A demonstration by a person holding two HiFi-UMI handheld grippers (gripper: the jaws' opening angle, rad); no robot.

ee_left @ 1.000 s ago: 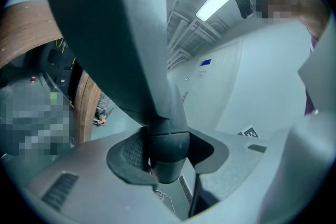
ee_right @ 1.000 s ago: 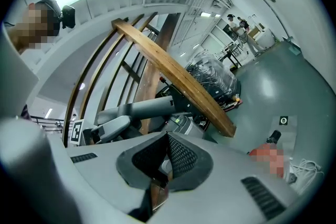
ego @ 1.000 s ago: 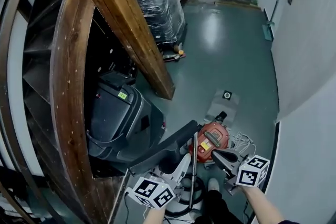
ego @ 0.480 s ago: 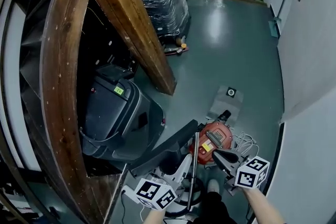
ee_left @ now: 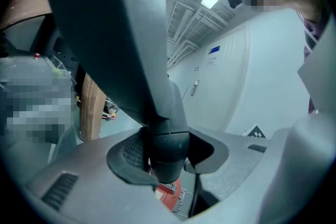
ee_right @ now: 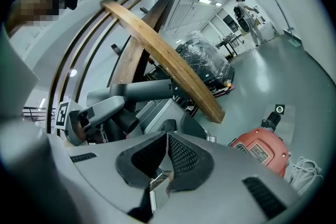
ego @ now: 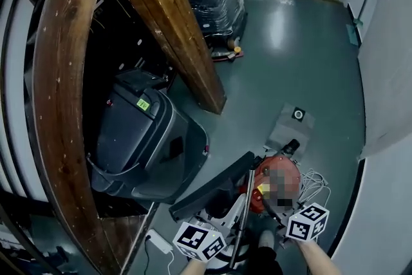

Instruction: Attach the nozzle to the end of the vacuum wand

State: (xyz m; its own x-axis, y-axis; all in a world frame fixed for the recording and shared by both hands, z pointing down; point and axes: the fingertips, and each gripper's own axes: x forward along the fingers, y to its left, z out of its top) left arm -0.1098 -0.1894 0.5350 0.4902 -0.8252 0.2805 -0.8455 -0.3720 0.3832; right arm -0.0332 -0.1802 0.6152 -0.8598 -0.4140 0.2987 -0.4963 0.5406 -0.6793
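Observation:
The nozzle point(ego: 215, 185) is a long dark grey piece slanting up to the right over the floor. My left gripper point(ego: 224, 208) is shut on its round neck point(ee_left: 167, 150), and its wide body fills the top of the left gripper view. Just right of the nozzle, the thin metal wand point(ego: 241, 216) runs down to the frame's bottom edge. My right gripper point(ego: 273, 208) hangs beside the red vacuum point(ego: 267, 172). Its jaws point(ee_right: 165, 139) are shut, and I see nothing of the task between them. From the right gripper view, the nozzle point(ee_right: 144, 91) shows at the left.
A black wheeled bin point(ego: 138, 138) stands left of the vacuum under a slanting wooden beam point(ego: 174, 29). A flat grey piece point(ego: 293, 125) lies beyond the vacuum, a white cable point(ego: 317, 180) to its right, a white power strip point(ego: 158, 241) at lower left. A white wall point(ego: 386, 106) bounds the right.
Both grippers have sunk toward the bottom edge of the head view, the left one still holding the nozzle. The vacuum and bin sit lower and more to the right in the frame.

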